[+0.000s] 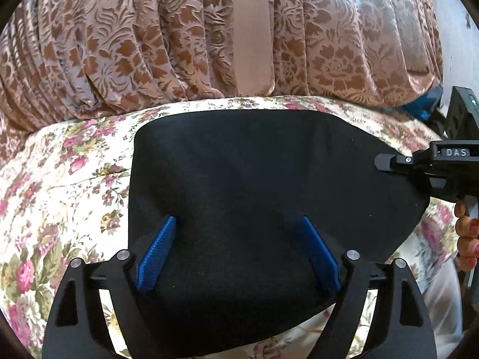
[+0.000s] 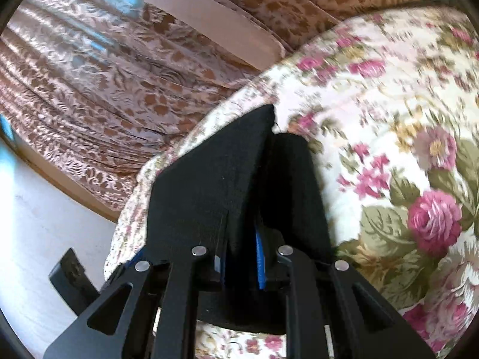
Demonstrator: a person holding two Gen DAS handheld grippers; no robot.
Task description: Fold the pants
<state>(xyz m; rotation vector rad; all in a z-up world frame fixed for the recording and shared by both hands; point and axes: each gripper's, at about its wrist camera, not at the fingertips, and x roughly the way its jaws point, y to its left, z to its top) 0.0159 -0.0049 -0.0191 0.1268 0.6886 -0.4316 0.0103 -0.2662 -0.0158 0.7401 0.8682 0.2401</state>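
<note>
My left gripper (image 1: 238,251) stood with its blue pads (image 1: 157,254) wide apart, poised over the near part of the black pants (image 1: 254,173) and gripping nothing; whether the pads touched the cloth I could not tell. My right gripper (image 2: 241,257) had its fingers drawn nearly together with a raised fold of the same black pants (image 2: 227,179) between them, so I took it as clamped on the cloth's right edge; from the left wrist view that gripper (image 1: 386,161) reached in from the right, its tip at the garment's right border.

The pants lay already folded into a compact, roughly rectangular dark panel, in the middle of the floral bedspread (image 1: 74,179); beyond its far edge hung the brown patterned curtain (image 1: 119,45).

I judged the step in hand to be a late fold, the right edge lifted for carrying over toward the left. The next move, I reckoned, called for my right gripper to keep its pinch and sweep the flap across, while my left pressed down or pinned the near portion so the panel did not slide; edges wanted aligning before release.
</note>
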